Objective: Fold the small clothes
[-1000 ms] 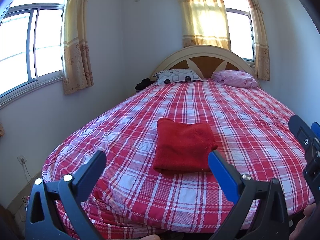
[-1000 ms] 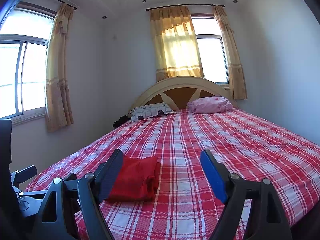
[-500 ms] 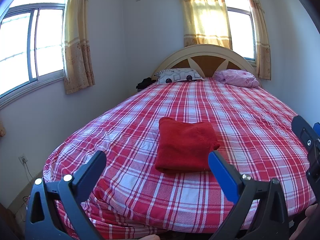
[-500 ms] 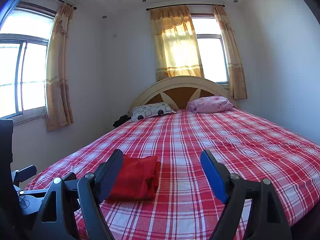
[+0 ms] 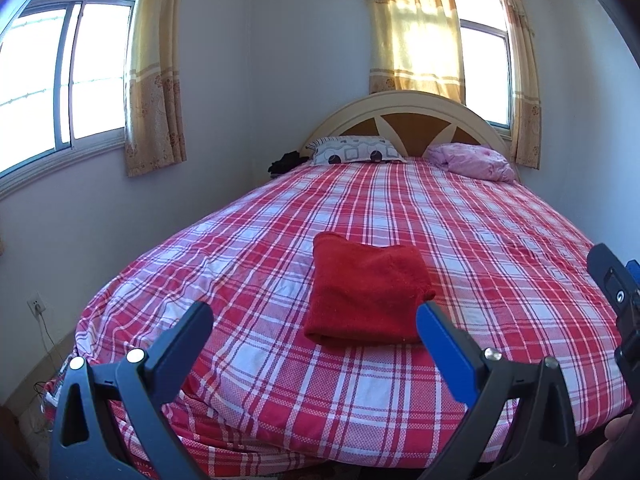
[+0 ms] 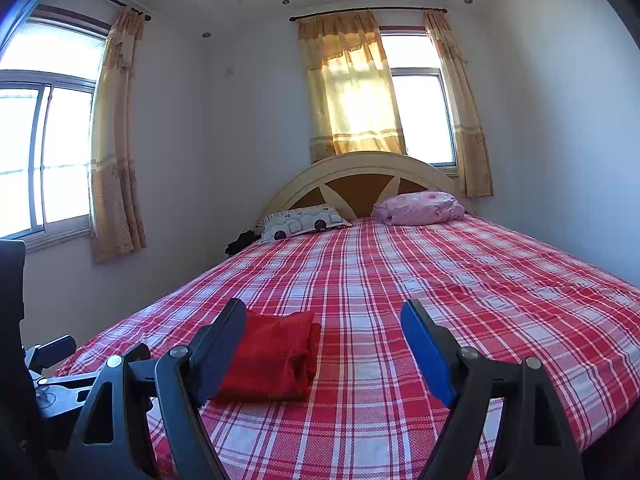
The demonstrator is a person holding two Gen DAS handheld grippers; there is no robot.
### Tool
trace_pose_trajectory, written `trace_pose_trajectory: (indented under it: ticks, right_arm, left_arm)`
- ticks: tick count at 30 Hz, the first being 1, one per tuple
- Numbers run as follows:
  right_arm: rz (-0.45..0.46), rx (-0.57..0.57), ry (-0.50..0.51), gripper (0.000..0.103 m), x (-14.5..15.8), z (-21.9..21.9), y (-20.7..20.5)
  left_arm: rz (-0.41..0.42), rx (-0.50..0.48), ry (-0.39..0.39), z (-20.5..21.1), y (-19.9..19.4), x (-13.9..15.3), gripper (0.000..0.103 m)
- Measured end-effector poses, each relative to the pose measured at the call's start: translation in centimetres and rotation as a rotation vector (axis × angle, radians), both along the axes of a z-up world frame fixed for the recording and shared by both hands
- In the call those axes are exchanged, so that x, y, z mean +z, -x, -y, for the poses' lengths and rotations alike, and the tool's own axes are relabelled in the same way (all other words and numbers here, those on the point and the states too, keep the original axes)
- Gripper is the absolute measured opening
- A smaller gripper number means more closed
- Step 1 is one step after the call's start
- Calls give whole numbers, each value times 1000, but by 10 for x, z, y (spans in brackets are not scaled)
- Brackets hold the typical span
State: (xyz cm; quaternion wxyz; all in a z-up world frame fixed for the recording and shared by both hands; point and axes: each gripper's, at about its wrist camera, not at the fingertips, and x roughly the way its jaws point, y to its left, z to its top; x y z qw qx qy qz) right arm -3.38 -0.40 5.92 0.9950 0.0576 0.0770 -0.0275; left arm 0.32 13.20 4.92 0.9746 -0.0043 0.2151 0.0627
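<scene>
A folded red garment [image 5: 366, 294] lies flat on the red plaid bed [image 5: 500, 232], near the foot end. It also shows in the right wrist view [image 6: 272, 356], partly behind the left finger. My left gripper [image 5: 314, 328] is open and empty, held back from the bed's foot edge with the garment just ahead of it. My right gripper [image 6: 324, 330] is open and empty, to the right of the garment. Part of the right gripper [image 5: 612, 284] shows at the right edge of the left wrist view.
A patterned pillow [image 5: 356, 150] and a pink bundle [image 5: 472, 162] lie by the wooden headboard [image 5: 400, 114]. A dark item [image 5: 284, 162] sits at the bed's far left corner. Windows with curtains are on the left and far walls. A wall socket [image 5: 36, 305] with cables is low left.
The left wrist view has tilted up slightly, so the garment sits a little lower in frame. The garment has not moved. The right gripper is still.
</scene>
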Motion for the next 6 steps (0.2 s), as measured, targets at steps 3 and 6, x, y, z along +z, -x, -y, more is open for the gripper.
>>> trace_pose_trajectory:
  ticks: [3,6]
  right_arm:
    - [0,0,-1,80,0,1,0]
    - [1,-5,-6,80,-1,2,0]
  left_arm:
    - [2,6,-12,1,-1,1,103]
    - [-9,5,6,-1,-2,1,103]
